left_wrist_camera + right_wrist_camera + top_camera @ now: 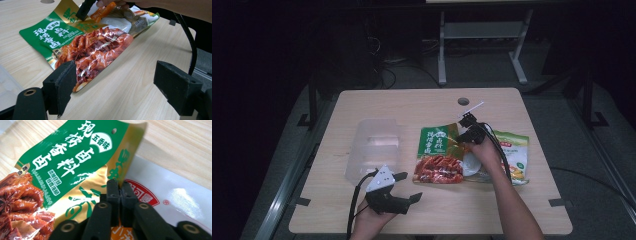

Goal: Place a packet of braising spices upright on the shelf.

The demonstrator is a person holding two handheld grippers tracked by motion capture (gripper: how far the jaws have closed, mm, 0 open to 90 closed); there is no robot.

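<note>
A green and gold seasoning packet point(439, 152) with red braised meat pictured on it lies mid-table. My right gripper point(462, 137) is shut on its gold upper right edge. In the right gripper view, the black jaws point(120, 191) pinch that edge of the green packet point(62, 162), which curls up over a white packet point(170, 192). My left gripper point(411, 186) rests open near the table's front, left of the packet, holding nothing. The left gripper view shows the open left gripper point(117, 87) aimed at the green packet point(75, 42), with the right gripper's jaw point(83, 11) on its far edge.
A clear plastic container point(374, 147) stands to the left of the packets. A second packet point(514, 155), white, green and yellow, lies at the right under the person's right hand. A round cable hole point(463, 101) is at the table's back. Bare wood lies along the front edge.
</note>
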